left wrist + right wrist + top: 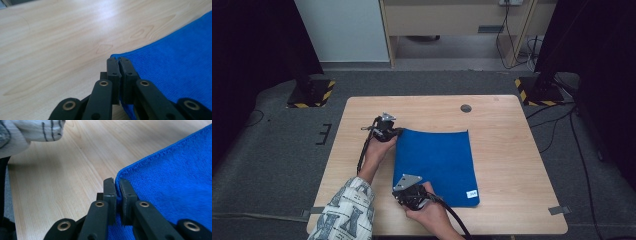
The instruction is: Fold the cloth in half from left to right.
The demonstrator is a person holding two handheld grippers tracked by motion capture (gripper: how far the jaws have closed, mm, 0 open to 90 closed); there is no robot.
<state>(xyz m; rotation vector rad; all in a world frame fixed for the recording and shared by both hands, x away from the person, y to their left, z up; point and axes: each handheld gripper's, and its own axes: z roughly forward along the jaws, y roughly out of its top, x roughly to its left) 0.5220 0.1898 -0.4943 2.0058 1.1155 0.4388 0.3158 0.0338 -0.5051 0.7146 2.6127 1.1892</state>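
Both grippers pinch corners of the blue cloth [435, 167] on the bench [512, 165].

The cloth lies flat near the middle of the bench, a small white tag [471, 193] at its near right corner. The left gripper [396, 131] sits at the cloth's far left corner, its fingers [113, 67] clenched on that corner's edge. The right gripper [411, 196] sits at the cloth's near left corner, its fingers [110, 190] clamped on a fold of the edge there. A patterned sleeve [346, 210] lies left of the cloth's near edge. A dark round hole [466, 108] marks the bench beyond the cloth's far edge.
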